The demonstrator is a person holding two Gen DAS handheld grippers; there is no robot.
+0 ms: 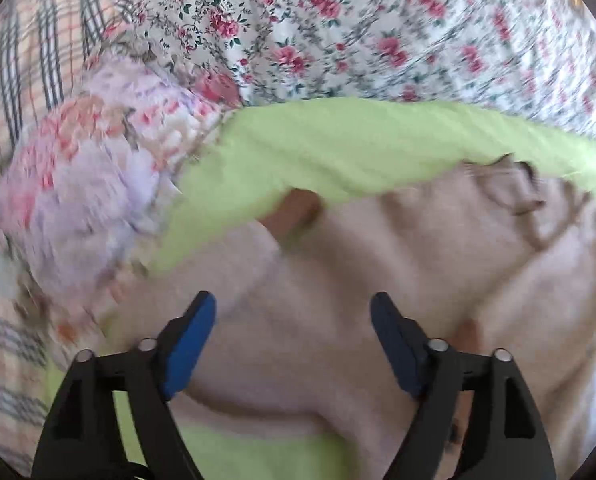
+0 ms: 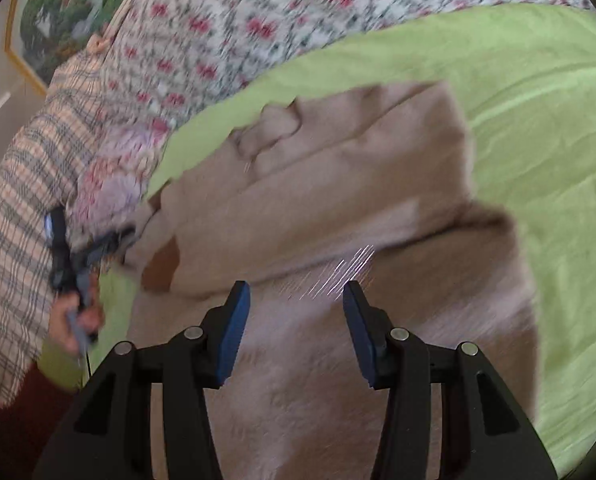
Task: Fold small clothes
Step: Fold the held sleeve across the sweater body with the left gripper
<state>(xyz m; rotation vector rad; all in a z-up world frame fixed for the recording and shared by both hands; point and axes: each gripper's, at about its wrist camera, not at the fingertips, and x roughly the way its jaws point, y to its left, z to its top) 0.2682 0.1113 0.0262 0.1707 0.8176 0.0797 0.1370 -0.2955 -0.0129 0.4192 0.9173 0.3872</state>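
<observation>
A beige knit garment (image 1: pixel 378 264) lies partly folded on a lime green cloth (image 1: pixel 338 140). In the right wrist view the garment (image 2: pixel 338 184) fills the middle, with a brown patch (image 2: pixel 161 264) at its left edge. My left gripper (image 1: pixel 293 308) is open and empty, just above the garment. My right gripper (image 2: pixel 295 294) is open and empty over the garment's near part. The left gripper (image 2: pixel 67 256) also shows at the left of the right wrist view, held in a hand beside the garment. Both views are blurred.
A crumpled pink and lilac patterned garment (image 1: pixel 89 184) lies left of the green cloth. A floral sheet (image 1: pixel 358 28) covers the far side. A plaid cloth (image 1: pixel 25 64) lies at the left. A framed picture (image 2: pixel 57 4) hangs on the wall.
</observation>
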